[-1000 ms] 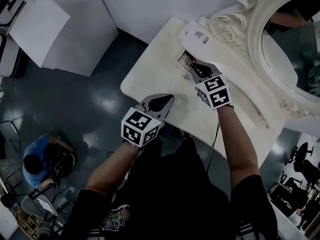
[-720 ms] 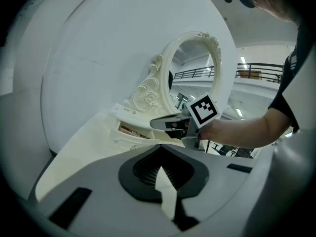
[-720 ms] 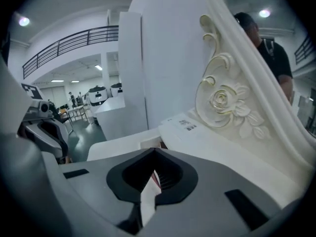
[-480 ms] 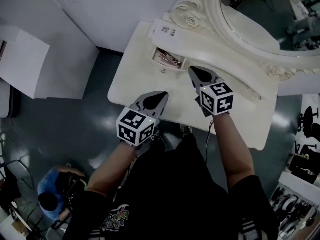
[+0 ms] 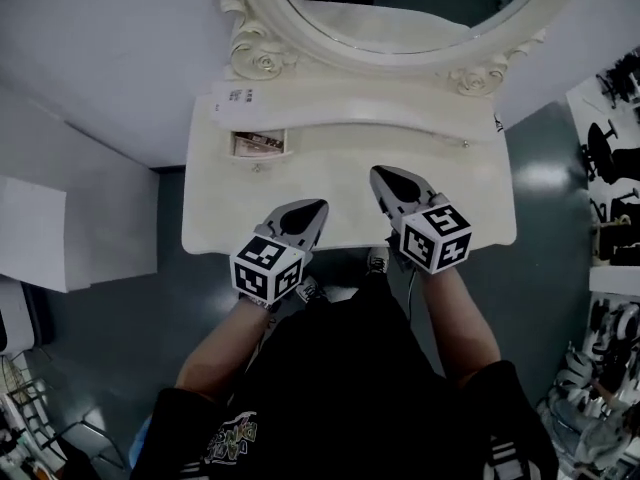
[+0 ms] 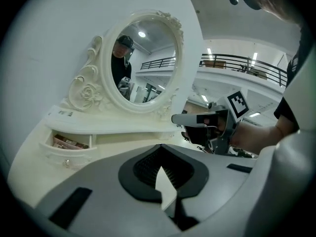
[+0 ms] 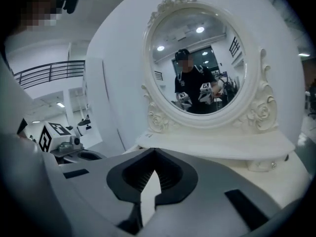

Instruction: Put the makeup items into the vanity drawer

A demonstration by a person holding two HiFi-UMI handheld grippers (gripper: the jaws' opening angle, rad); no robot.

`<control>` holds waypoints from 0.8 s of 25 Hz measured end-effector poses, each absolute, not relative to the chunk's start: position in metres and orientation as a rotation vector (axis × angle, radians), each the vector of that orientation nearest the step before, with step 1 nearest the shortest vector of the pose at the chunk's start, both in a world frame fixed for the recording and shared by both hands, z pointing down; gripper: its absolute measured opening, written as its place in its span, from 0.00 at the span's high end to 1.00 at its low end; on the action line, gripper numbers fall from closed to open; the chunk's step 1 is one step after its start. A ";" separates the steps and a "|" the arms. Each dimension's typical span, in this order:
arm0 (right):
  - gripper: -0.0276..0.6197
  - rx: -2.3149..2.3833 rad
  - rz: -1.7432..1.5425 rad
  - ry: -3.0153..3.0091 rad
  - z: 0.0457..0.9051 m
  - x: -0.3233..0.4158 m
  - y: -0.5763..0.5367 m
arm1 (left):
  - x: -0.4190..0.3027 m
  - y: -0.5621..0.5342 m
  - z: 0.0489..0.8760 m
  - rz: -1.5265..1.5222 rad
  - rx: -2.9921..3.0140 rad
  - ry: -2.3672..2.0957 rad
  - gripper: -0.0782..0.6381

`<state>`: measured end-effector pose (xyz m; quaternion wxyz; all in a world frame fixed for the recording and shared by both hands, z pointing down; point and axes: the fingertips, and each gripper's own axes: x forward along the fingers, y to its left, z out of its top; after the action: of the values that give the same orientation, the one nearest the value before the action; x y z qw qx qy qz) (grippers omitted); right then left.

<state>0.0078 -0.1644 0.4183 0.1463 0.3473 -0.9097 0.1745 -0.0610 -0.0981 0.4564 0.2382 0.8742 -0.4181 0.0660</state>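
Across the back edge of the cream counter (image 5: 470, 198) stands an oval mirror (image 5: 420, 18) in a carved frame. No makeup shows loose on the counter top.

Near the front edge the left gripper (image 5: 318, 206) and right gripper (image 5: 380, 174) hover side by side. Each has its jaws drawn together with nothing between them.

At the rear left corner a small drawer (image 5: 260, 157) is pulled open, and the makeup items (image 5: 258, 143) lie inside it. So the putting-in looks done and the drawer not yet closed.

The items look like flat, rigid cases, probably light and smooth. They are best pinched across a narrow side, gently, since lids may pop. Their exact kind is too small to tell.

From above, the head view gives only the drawer's open top. Facing it, the left gripper view shows the drawer front, its little knob (image 6: 66, 163) and the other gripper side-on. Only the mirror and the person's reflection holding both grippers fill the right gripper view, which misses the drawer.
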 end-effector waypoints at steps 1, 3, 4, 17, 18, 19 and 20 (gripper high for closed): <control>0.91 1.028 0.506 -2.616 0.414 0.020 -0.160 | -0.051 -0.097 0.454 0.183 2.401 -1.119 0.89; 0.91 1.072 0.514 -2.611 0.406 0.041 -0.150 | -0.034 -0.095 0.450 0.183 2.409 -1.073 0.89; 0.91 1.089 0.518 -2.608 0.403 0.051 -0.145 | -0.025 -0.095 0.447 0.183 2.415 -1.054 0.89; 0.91 1.148 0.686 -2.636 0.404 0.094 -0.099 | 0.013 -0.086 0.429 0.178 2.402 -1.034 0.89; 0.91 1.143 0.700 -2.642 0.404 0.093 -0.101 | 0.013 -0.086 0.430 0.182 2.399 -1.042 0.89; 0.91 1.138 0.716 -2.645 0.405 0.093 -0.102 | 0.013 -0.084 0.430 0.186 2.396 -1.049 0.89; 0.91 1.131 0.734 -2.645 0.406 0.093 -0.101 | 0.013 -0.082 0.430 0.189 2.392 -1.055 0.89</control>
<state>0.0933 -0.1014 0.4059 0.0863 0.3794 -0.8877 0.2462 0.0130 -0.0816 0.4303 0.2573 0.8818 -0.3890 0.0698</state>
